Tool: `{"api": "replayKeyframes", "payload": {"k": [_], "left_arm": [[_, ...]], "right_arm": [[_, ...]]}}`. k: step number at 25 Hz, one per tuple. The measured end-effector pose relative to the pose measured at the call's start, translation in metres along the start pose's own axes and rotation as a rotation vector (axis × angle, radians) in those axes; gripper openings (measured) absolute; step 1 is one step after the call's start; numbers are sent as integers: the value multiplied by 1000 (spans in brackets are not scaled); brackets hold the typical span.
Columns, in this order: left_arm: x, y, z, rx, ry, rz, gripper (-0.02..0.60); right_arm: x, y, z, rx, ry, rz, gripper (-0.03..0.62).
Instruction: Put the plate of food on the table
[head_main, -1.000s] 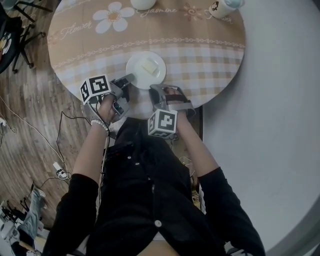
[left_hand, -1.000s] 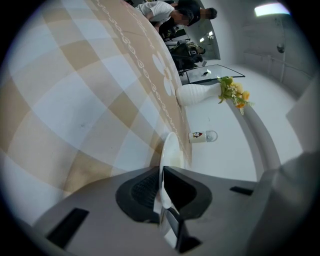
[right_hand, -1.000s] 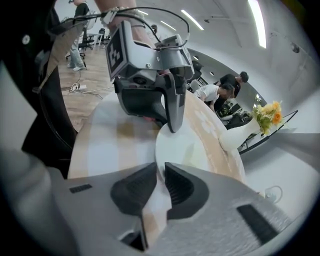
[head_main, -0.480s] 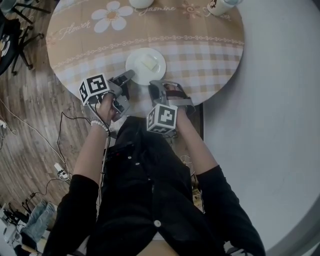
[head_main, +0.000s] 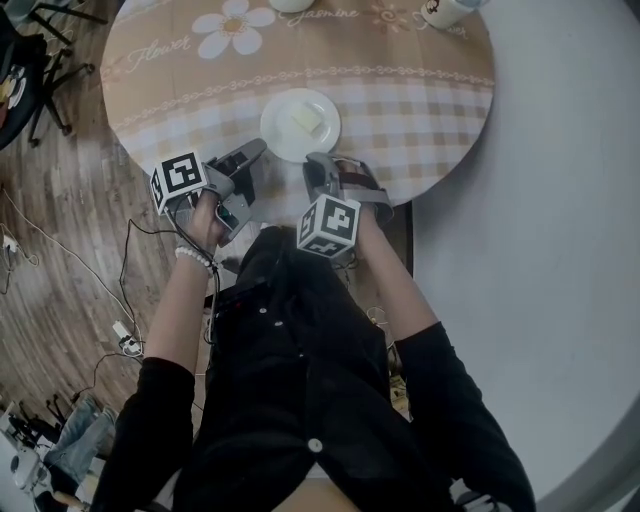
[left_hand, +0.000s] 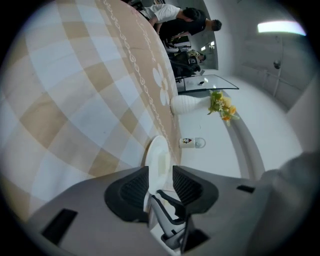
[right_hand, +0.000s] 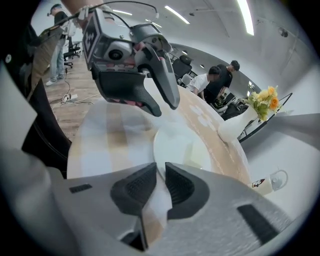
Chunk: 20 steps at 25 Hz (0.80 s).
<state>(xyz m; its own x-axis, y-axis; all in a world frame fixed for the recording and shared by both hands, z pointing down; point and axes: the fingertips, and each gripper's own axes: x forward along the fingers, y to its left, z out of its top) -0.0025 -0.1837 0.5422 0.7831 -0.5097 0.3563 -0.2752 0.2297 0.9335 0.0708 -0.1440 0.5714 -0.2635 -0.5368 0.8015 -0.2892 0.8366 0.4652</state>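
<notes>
Left tool (head_main: 253, 160) jaws have just been opening around the plate (head_main: 300, 122) rim, while the right tool (head_main: 322, 168) clamps it

A round table (head_main: 420, 120) wears a tan and white checked cloth (head_main: 400, 95) printed with white daisies and looping script. Near its close edge sits a white plate (head_main: 272, 128) with a pale block of food (head_main: 306, 118) on it. At the far edge stands a white vase (right_hand: 235, 125) of yellow flowers (right_hand: 263, 100), and well to its right a white cup (head_main: 445, 10) with a dark emblem.
</notes>
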Motion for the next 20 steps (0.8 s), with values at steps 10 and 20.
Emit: {"api": "replayKeyframes", "payload": {"k": [10,20], "left_arm": [[-31,-35,4,102,-85,-15,33],[-62,-124,16,258,-181,-141,11]], "right_arm": [[-35,-32,12,379,-141,-4,47],[-119,-89,48,649,-412,-139,5]]}}
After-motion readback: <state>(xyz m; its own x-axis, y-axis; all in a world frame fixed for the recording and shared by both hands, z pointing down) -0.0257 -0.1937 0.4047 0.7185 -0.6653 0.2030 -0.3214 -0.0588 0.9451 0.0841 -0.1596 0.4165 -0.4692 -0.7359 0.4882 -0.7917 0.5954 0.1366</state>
